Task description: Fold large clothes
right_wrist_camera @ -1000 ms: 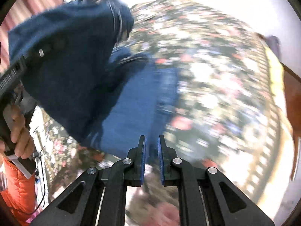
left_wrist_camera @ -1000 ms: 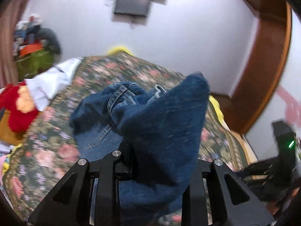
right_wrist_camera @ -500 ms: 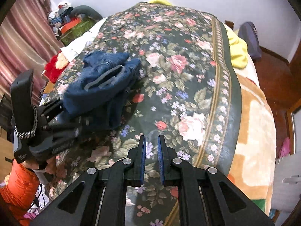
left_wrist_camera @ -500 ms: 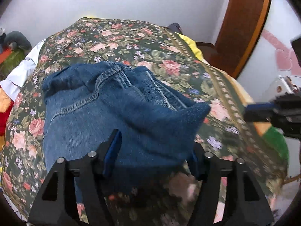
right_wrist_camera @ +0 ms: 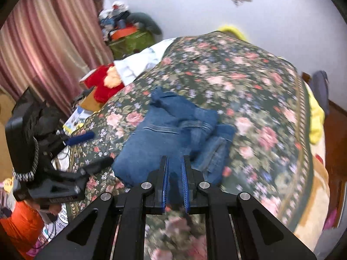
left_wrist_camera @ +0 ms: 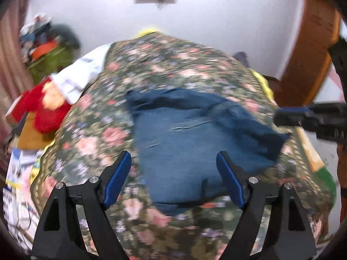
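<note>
I have the jeans (left_wrist_camera: 195, 147) lying in a rough folded bundle on the bed (left_wrist_camera: 164, 65), on the flowered bedspread toward its near left part, with one end of denim flopped out loose on the right side of the bundle. My left gripper (left_wrist_camera: 173, 173) hangs just above the near edge of the jeans and its fingers are opening wide; nothing is between them, and the pads press on nothing. My right gripper (right_wrist_camera: 174, 182) has its fingers closed together and empty (only a narrow slit shows between the blue pads), pointing down at the near end of the bundle.

In my judgement the fold is laid but not tidy, so the step in hand is to square it up. To do it well I would bring the left fingers down flat on the broad smooth panel and keep that pinned, so the layers underneath do not slide on the bedspread. Then I would open the right fingers and take the loose end (right_wrist_camera: 216, 149) at its very edge, through both layers if I can, and carry it low across the bundle instead of lifting it high, since heavy denim drags the rest along. The views are blurred, so I cannot tell how many layers sit in the bundle.

A red plush toy (right_wrist_camera: 104, 82) sits off the bed's left edge, well apart.
</note>
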### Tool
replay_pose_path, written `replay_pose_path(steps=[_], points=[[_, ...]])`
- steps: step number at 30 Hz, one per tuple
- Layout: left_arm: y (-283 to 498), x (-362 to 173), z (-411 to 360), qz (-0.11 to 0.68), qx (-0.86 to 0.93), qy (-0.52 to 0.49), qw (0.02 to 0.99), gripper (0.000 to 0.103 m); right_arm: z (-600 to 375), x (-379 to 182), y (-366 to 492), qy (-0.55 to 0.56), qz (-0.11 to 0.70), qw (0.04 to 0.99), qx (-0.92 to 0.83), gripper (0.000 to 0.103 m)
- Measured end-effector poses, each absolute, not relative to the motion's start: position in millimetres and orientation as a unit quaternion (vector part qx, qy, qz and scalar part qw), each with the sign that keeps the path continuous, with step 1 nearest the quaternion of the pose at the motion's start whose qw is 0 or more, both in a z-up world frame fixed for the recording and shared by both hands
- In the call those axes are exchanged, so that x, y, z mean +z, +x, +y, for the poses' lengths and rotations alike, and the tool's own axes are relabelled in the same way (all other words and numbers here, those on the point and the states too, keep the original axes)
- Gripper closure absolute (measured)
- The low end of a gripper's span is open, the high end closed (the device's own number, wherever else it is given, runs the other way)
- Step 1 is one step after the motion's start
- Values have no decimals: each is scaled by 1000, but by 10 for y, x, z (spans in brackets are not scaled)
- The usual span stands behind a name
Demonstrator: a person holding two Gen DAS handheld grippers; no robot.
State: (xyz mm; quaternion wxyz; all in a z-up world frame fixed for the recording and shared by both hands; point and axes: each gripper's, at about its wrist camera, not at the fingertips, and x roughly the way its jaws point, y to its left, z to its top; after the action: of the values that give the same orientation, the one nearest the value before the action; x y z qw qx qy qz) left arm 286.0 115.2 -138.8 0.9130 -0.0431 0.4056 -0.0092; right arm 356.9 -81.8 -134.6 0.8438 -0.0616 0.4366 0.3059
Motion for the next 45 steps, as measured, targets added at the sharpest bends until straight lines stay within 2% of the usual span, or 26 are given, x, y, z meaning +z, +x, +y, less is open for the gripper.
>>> replay_pose_path(steps=[6, 11, 13, 14, 15, 16, 19, 20, 21, 23, 31, 35, 41, 45], points=[[3033, -1984, 1382, 479, 1, -66, 875, 23, -454, -1902, 3687, -157, 474, 821, 277, 95], [2965, -2315, 1350, 490, -9, -78, 868, 12, -724, -2308, 3738, -188, 498, 814, 233, 94], [2940, -2331, 1365, 493, -13, -79, 866, 11, -901, -2410, 3795, -156, 518, 808, 233, 72], [2916, -2350, 1375, 494, -13, -78, 866, 8, -1010, -2450, 3820, -144, 520, 813, 219, 39], [2892, -2362, 1385, 496, -13, -78, 865, 5, -1069, -2467, 3838, -145, 515, 820, 202, 15], [2860, -2377, 1393, 500, -15, -78, 862, 3, -1138, -2487, 3837, -146, 507, 827, 192, 12], [2784, -2480, 1378, 534, -29, -56, 843, 4, -1356, -2576, 3867, -91, 532, 815, 212, 13], [2755, -2574, 1321, 557, -15, -7, 830, 6, -1407, -2579, 3879, -74, 537, 812, 216, 12], [2737, -2602, 1296, 561, -5, 19, 828, 15, -1442, -2567, 3887, -63, 540, 811, 217, 12], [2649, -2615, 1281, 557, 10, 64, 828, 18, -1493, -2505, 3908, -38, 546, 808, 219, 12], [2700, -1851, 1879, 469, 48, -45, 881, 18, -1394, -1930, 3886, -50, 492, 837, 234, 12], [3029, -1560, 2104, 431, 59, -84, 897, 15, -1291, -1668, 3990, -43, 462, 849, 253, 12], [3949, -1767, 2100, 456, 53, -81, 885, 15, -915, -1579, 4328, -66, 449, 849, 270, 11], [4412, -2035, 1935, 491, 62, -69, 866, 15, -526, -1764, 4700, -92, 477, 824, 292, 11]])
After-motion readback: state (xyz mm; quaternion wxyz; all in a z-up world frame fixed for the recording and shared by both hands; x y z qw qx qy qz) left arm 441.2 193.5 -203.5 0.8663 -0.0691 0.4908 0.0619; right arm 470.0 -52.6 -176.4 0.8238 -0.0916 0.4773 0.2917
